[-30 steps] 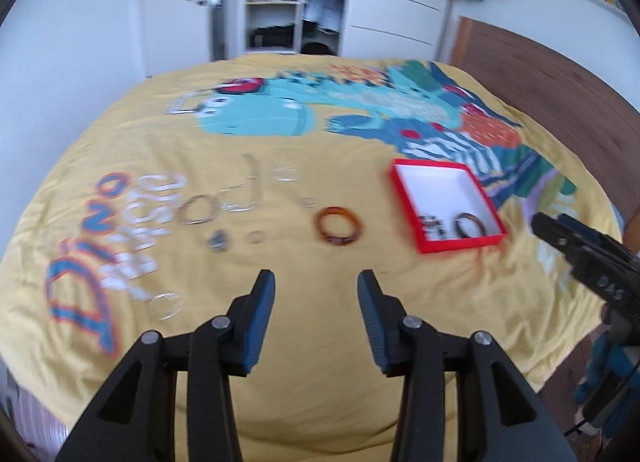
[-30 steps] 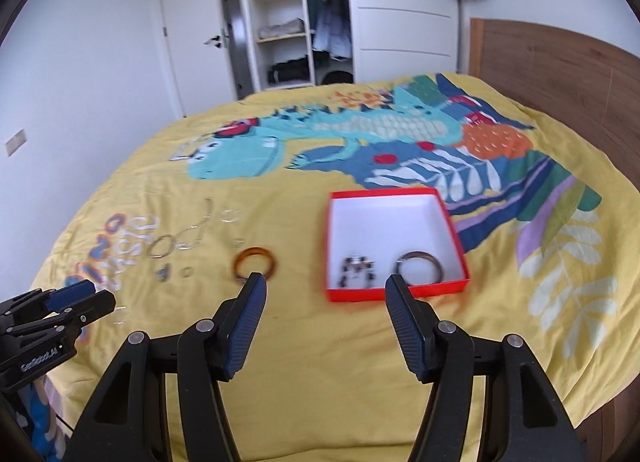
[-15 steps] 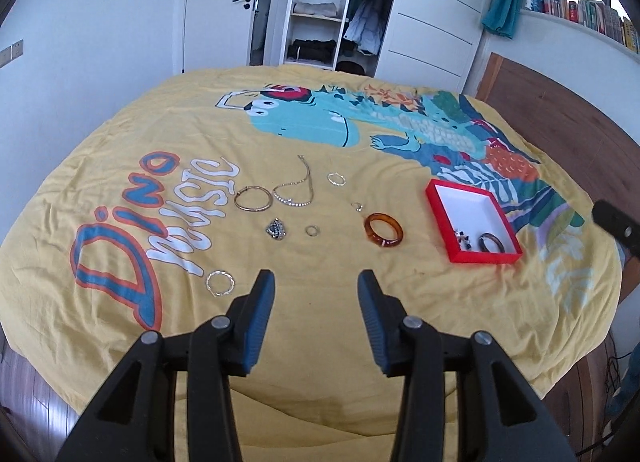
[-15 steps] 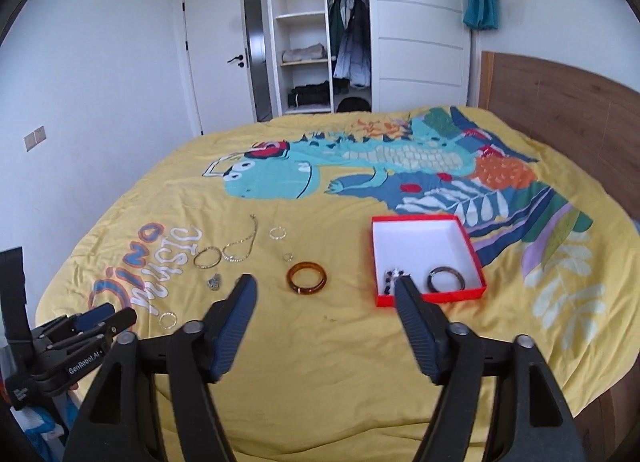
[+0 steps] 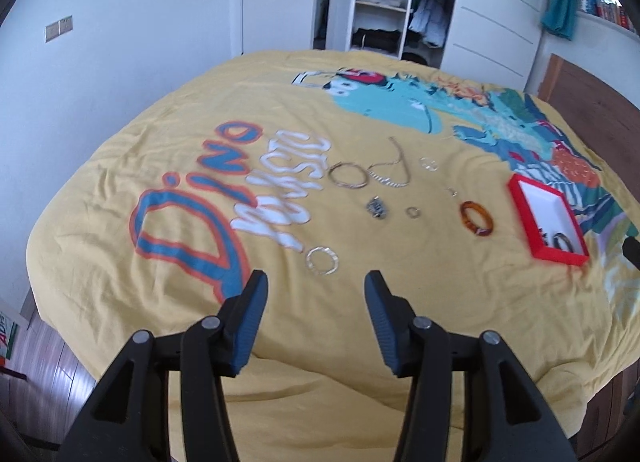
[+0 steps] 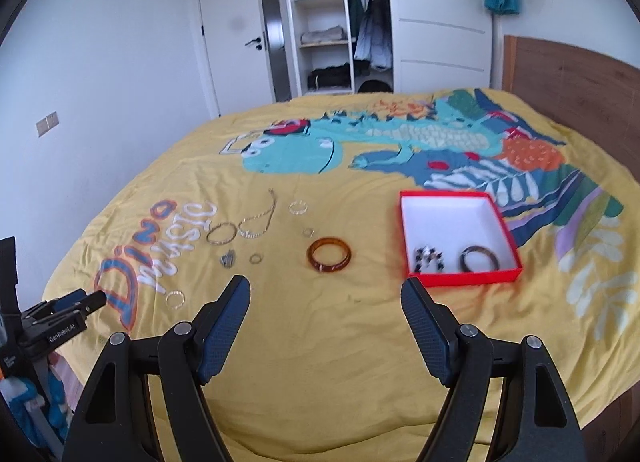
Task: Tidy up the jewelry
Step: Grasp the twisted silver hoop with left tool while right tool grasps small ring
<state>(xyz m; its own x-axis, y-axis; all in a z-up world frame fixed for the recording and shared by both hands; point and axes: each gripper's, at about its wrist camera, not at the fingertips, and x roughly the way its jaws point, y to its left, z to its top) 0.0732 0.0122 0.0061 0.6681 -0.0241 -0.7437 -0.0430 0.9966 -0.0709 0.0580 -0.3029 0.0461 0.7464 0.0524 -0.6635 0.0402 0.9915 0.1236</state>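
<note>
Currently we hold both hand-held grippers spread and empty; amber bangle (image 6: 329,255) lies flat at frame centre, ahead of the right hand-held gripper (image 6: 326,307), left of the red box (image 6: 405,240); right's nearer than left (image 5: 316,300).

We see only a dark sliver of the right gripper (image 5: 631,252) at the left wrist view's right edge, so we cannot tell how its jaws stand there. In the red box (image 5: 520,192), the near wall hides part of the dark bangle (image 5: 563,241), and the beaded piece (image 6: 428,257) is too blurred to identify. The small rings (image 6: 256,259) on the yellow bedspread (image 6: 320,342) lack readable detail.
</note>
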